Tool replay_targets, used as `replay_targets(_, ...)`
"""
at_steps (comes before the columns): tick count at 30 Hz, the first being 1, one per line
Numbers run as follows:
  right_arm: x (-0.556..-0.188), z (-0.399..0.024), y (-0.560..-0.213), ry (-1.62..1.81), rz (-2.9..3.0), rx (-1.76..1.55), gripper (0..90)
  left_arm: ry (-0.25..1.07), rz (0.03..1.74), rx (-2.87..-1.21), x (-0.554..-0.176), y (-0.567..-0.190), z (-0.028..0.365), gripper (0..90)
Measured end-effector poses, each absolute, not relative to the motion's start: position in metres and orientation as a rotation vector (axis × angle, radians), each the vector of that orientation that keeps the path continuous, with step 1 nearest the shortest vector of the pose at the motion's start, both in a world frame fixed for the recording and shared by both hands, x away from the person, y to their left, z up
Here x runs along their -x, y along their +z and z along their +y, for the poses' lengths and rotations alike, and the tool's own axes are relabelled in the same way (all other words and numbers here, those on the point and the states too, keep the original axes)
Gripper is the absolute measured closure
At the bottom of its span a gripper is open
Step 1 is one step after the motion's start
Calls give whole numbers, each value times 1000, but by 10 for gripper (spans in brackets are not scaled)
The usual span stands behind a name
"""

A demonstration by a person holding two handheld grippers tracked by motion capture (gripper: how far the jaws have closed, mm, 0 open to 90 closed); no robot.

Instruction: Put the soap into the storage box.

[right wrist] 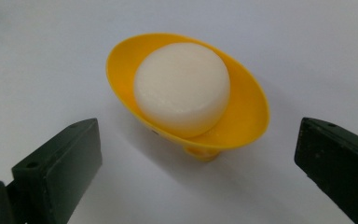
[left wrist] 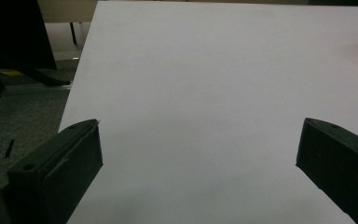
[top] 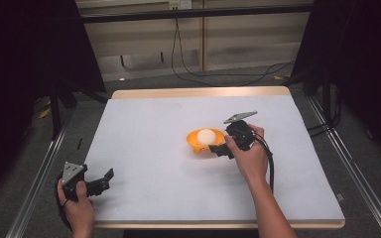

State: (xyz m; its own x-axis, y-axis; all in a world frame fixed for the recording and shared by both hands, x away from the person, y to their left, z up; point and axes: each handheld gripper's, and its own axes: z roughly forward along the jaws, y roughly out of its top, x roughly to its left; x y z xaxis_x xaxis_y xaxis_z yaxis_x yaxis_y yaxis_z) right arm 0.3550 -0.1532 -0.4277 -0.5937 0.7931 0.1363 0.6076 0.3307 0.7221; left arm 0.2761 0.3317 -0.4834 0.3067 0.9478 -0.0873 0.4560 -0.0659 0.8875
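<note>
One table point(top: 144, 148) with a white top carries one yellow dish point(top: 205, 141), and in that dish sits one white round cake, likely soap point(top: 206, 135). From the table's middle in the high view, the dish lies at about three o'clock, just right of centre. In the right gripper view the dish point(right wrist: 242, 116) tilts on a small foot and the soap point(right wrist: 182, 88) rests inside it, touching the lower wall.

Two grippers are in use, one in each hand. The right gripper point(top: 218, 148) sits at about four o'clock from the dish, close beside its rim, held by the right hand point(top: 250, 156). Seen along the right gripper point(right wrist: 198, 158) itself, its two black jaws are spread wide, one at each lower corner, with the dish ahead of them and nothing pinched; neither jaw touches the dish.

The left gripper point(top: 104, 179) lies near the table's front left corner, at about eight o'clock from the dish and well apart from it, held by the left hand point(top: 77, 203). In the left gripper view, the left gripper point(left wrist: 198, 144) has its two jaws spread wide as well, with bare white tabletop point(left wrist: 205, 84) between them.
</note>
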Motion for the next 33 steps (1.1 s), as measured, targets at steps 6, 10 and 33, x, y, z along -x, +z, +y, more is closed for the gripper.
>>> replay_targets(6,-344,-162,-430,1123,2335,-1274,0,687,1288,-1675,-276,-483,332,0)
replay_targets(10,-336,-171,-430,1119,2316,-1292,0,687,1288,-1675,-276,-483,332,0)
replay_targets(33,-300,-221,-448,1076,2242,-1343,0,691,1289,-1668,-276,-483,331,0)
